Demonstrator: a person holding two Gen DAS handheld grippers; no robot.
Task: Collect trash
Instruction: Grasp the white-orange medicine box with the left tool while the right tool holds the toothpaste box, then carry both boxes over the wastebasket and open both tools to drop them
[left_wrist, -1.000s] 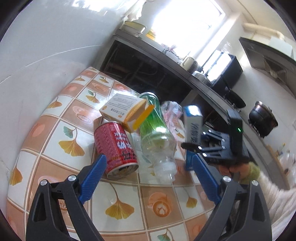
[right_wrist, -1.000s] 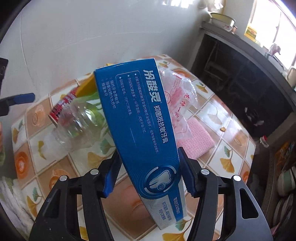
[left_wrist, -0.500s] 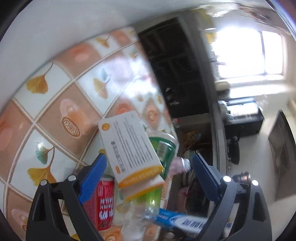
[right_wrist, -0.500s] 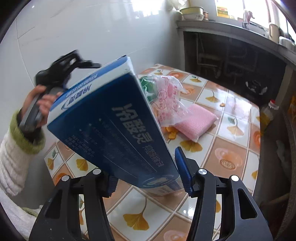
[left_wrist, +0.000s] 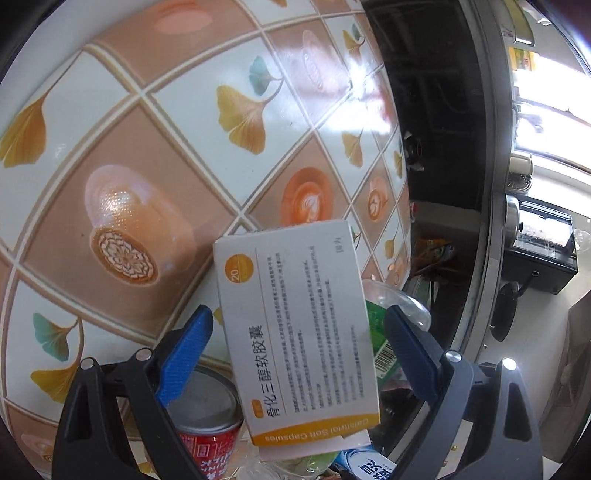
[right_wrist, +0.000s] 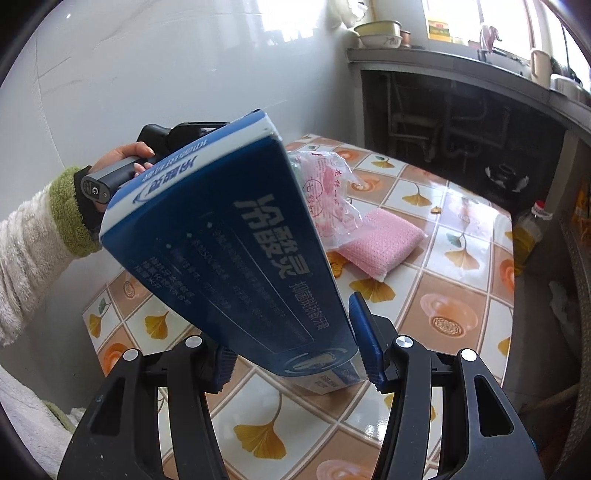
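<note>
Left wrist view: the capsule box (left_wrist: 299, 328) is seen between the wide-open left gripper (left_wrist: 295, 350) fingers, untouched, long axis running along them. The toothpaste box (right_wrist: 236, 251) is clamped by the right gripper (right_wrist: 295, 354).

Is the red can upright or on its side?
Upright: the red can stands under the open left gripper, its silver top facing up, beside the white box.

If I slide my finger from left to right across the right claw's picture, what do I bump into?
Fuzzy sleeve → hand on the other claw's handle → big blue box → crinkly pink bag → pink sponge → bottle with a red cap.
</note>
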